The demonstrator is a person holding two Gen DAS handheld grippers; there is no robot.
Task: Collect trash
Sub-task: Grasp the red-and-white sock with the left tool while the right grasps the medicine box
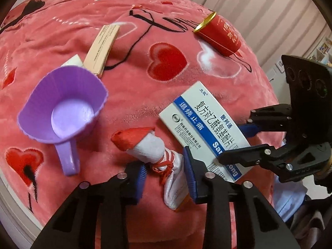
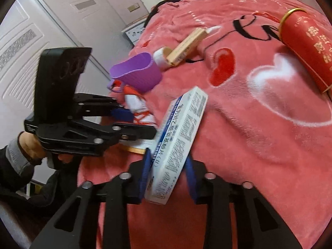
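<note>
A white and blue medicine box (image 1: 204, 127) lies tilted above the pink blanket; my right gripper (image 2: 168, 174) is shut on its near end (image 2: 176, 143), and comes in from the right in the left wrist view (image 1: 232, 145). My left gripper (image 1: 166, 176) stands open around a white wrapper tied with red string and a red tip (image 1: 149, 145), with the fingers at both sides of its knot; it also shows in the right wrist view (image 2: 139, 108). In the right wrist view the left gripper (image 2: 132, 122) sits at the left.
A purple silicone cup with a handle (image 1: 64, 108) stands at the left. A beige slim box (image 1: 101, 48) and a white item lie behind it. A red tube with a gold rim (image 1: 220, 34) lies at the far right. The pink heart blanket (image 1: 145, 78) covers the bed; white wardrobe doors (image 2: 62, 20) stand beyond.
</note>
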